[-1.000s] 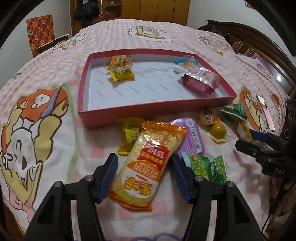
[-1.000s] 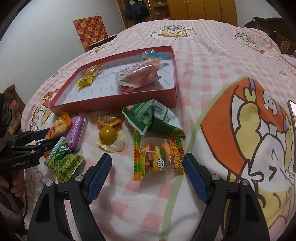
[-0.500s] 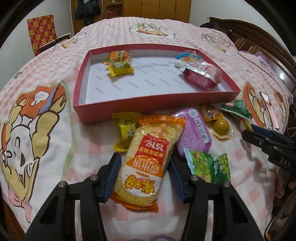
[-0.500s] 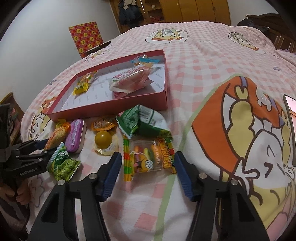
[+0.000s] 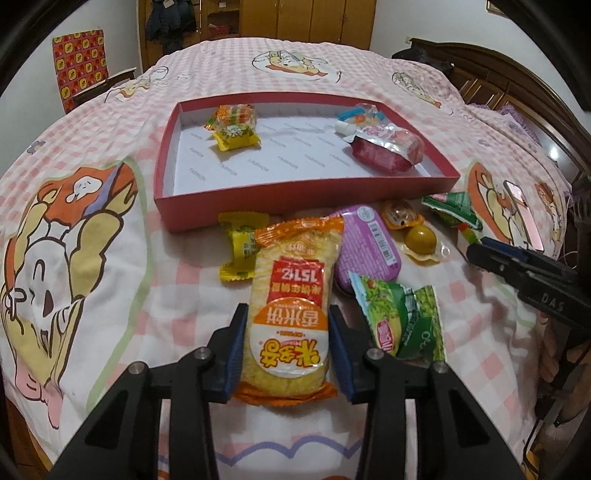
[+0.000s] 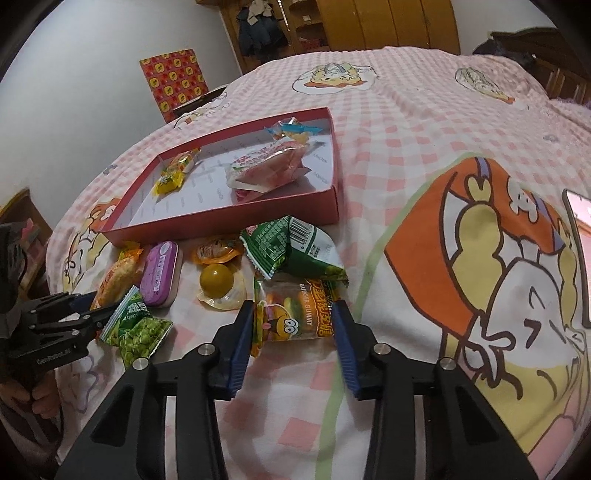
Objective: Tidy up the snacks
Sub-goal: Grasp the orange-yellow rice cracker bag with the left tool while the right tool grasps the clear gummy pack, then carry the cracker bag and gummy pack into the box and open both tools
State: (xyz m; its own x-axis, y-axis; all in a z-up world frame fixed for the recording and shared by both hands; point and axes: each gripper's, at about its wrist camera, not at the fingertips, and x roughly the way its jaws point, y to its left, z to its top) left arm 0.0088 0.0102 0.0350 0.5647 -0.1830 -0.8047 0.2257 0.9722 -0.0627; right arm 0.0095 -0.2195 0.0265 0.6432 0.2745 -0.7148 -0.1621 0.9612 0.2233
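Note:
A red tray [image 5: 295, 206] lies on the bed with a few snacks inside; it also shows in the right wrist view [image 6: 229, 218]. My left gripper [image 5: 288, 343] is shut on the orange rice cracker packet [image 5: 291, 302], its blue pads pressing both sides. My right gripper [image 6: 293, 339] has closed on the burger gummy packet [image 6: 295, 317], pads touching its two ends. Around them lie a purple tin [image 5: 365, 247], a green pea packet [image 5: 402, 317], a yellow candy [image 5: 242, 251], a yellow jelly ball [image 5: 421, 240] and a green bag [image 6: 295, 247].
The snacks lie on a pink checked bedspread with cartoon prints. A phone [image 5: 524, 214] lies at the right. A wooden headboard [image 5: 517, 85] is at the far right, wardrobes [image 5: 295, 18] behind, and a chair with a red patterned cover [image 5: 79, 70] at the far left.
Both grippers moved forward and closed: the left on the rice cracker packet, the right on the burger gummy packet.

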